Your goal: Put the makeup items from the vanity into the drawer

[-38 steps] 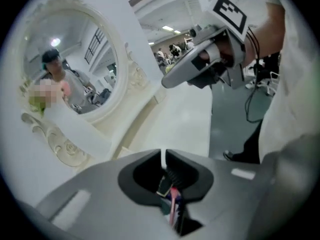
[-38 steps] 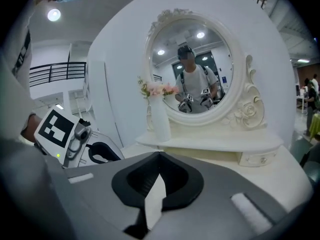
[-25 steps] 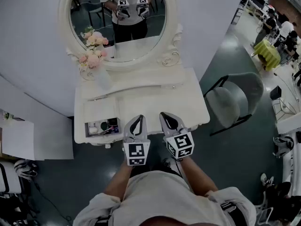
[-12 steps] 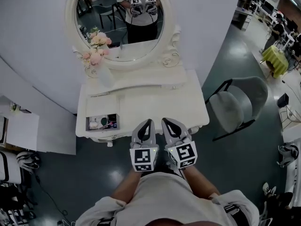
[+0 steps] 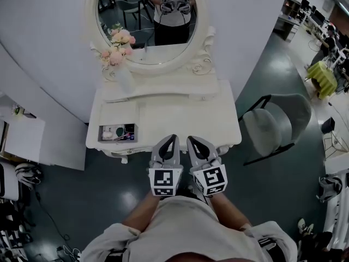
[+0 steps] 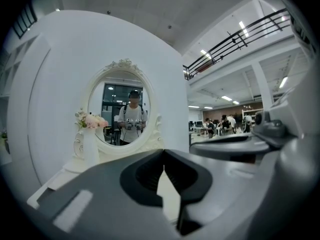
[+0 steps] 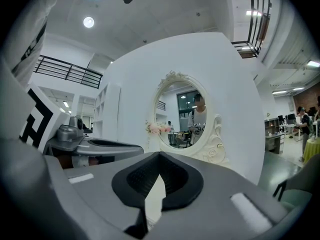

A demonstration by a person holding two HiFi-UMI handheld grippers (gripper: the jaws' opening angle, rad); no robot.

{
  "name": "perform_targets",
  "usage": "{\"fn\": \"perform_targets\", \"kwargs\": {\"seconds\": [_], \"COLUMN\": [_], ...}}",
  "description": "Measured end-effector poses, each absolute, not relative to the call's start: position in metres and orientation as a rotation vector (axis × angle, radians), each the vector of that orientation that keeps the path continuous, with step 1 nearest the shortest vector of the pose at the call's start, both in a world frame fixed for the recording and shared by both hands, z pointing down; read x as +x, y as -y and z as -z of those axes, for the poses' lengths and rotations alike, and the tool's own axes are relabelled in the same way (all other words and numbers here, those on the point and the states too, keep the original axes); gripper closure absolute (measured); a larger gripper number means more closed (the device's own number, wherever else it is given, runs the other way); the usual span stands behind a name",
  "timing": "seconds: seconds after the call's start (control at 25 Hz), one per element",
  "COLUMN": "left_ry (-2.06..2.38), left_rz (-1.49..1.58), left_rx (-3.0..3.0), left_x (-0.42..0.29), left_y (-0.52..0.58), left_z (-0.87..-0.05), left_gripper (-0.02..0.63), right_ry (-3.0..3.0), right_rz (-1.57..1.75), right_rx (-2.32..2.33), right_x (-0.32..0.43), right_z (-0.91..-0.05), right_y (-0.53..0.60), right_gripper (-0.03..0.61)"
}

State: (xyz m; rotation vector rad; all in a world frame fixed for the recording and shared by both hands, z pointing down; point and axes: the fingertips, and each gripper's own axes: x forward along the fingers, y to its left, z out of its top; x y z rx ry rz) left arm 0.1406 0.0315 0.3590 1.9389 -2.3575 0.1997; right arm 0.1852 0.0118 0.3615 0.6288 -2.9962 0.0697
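A white vanity (image 5: 185, 119) with an oval mirror (image 5: 152, 15) stands against the wall. At its left end a small drawer (image 5: 117, 132) stands open, with several makeup items lying inside. My left gripper (image 5: 172, 139) and my right gripper (image 5: 191, 140) hang side by side at the vanity's front edge, both shut and empty. In the left gripper view the left gripper (image 6: 163, 159) points level toward the mirror (image 6: 125, 114). The right gripper (image 7: 160, 160) does the same in the right gripper view, facing the mirror (image 7: 187, 119).
A vase of pink flowers (image 5: 117, 56) stands on the vanity's back left shelf. A grey chair (image 5: 275, 121) sits to the vanity's right. White furniture (image 5: 22, 141) stands at the left wall. People sit at desks far right.
Both grippers have drawn back from over the vanity top to its front edge. The view has shifted, so the vanity and the mirror sit further right in the picture.
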Motion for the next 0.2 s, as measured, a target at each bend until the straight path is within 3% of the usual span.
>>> {"fn": "perform_targets", "kwargs": {"seconds": [0.2], "left_ry": [2.342], "left_rz": [-0.221], "left_rx": [1.929], "left_x": [0.1418], "left_y": [-0.0379], "left_z": [-0.3654], "left_gripper": [0.611], "right_ry": [2.991], "right_rz": [-0.088], "right_rx": [0.627], "right_x": [0.1871], "right_z": [-0.3656], "right_y": [-0.0155], "right_gripper": [0.580]}}
